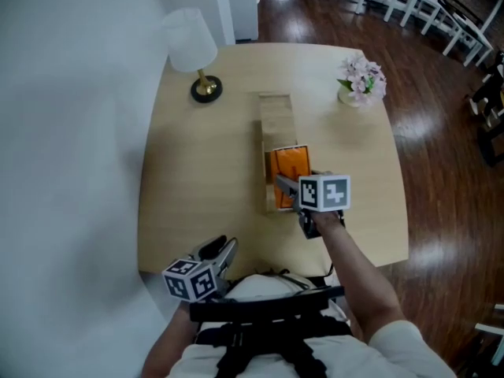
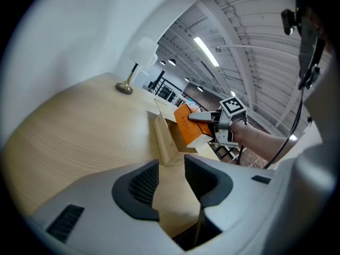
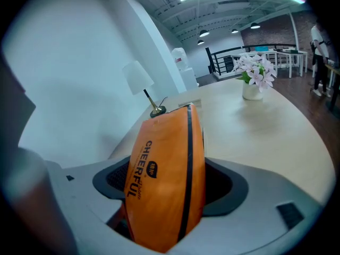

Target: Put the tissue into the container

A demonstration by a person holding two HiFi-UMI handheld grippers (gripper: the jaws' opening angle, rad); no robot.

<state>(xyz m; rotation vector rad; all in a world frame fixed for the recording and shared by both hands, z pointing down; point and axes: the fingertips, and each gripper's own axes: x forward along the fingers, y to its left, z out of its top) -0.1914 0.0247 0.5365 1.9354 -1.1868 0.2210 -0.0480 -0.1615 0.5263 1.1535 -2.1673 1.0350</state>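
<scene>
An orange tissue pack [image 1: 290,164] is held on edge between the jaws of my right gripper [image 1: 285,183], which is shut on it. The pack hangs over the near end of the long light-wood container [image 1: 276,116] in the middle of the table. In the right gripper view the pack [image 3: 167,174] fills the gap between both pads. From the left gripper view, the pack [image 2: 186,124] tilts above the container [image 2: 166,142]. My left gripper [image 1: 224,250] stays at the table's near left edge, open, with nothing between its jaws [image 2: 171,177].
A white lamp [image 1: 193,46] with a brass base stands at the far left corner. A vase of pink flowers [image 1: 361,81] sits at the far right corner. A white wall runs along the table's left side; dark wood floor lies to the right.
</scene>
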